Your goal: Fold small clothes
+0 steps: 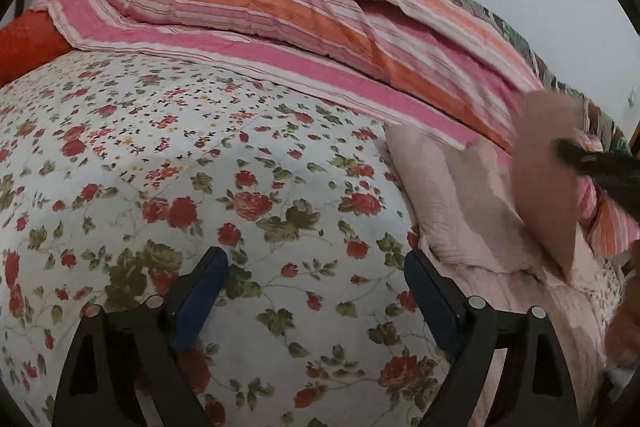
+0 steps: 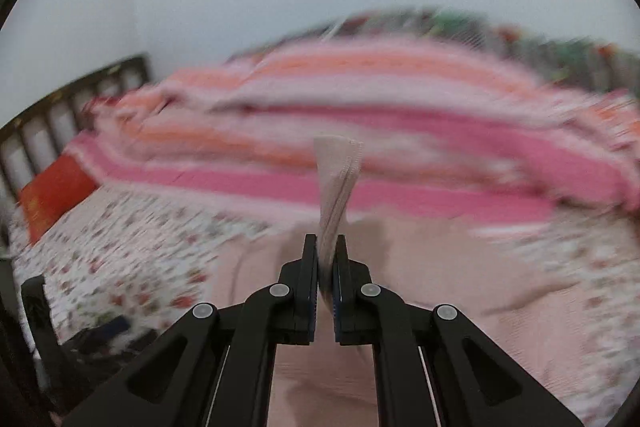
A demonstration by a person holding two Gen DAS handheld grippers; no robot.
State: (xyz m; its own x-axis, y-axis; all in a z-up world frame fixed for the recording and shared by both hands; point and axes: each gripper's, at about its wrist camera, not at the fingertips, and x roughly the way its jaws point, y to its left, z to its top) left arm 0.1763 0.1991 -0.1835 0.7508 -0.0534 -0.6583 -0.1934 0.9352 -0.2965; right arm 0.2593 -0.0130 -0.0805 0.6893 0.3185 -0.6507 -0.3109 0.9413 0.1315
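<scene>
Two tools are at work: your left tool (image 1: 316, 291) hangs with its jaws spread wide and empty over the floral bedspread (image 1: 160, 155), just left of the pink garment (image 1: 472, 219), likely waiting to take a corner. Your right tool (image 2: 327, 259) is clamped on a hemmed edge of that garment, lifting it off the bedspread, probably to fold it over; beyond it lies the striped quilt (image 1: 320, 27).

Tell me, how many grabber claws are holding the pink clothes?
1. The right black two-finger gripper pinches a hem of the pale pink fabric garment. The left black two-finger gripper hangs open over the white rose-patterned bedspread, holding nothing.
</scene>
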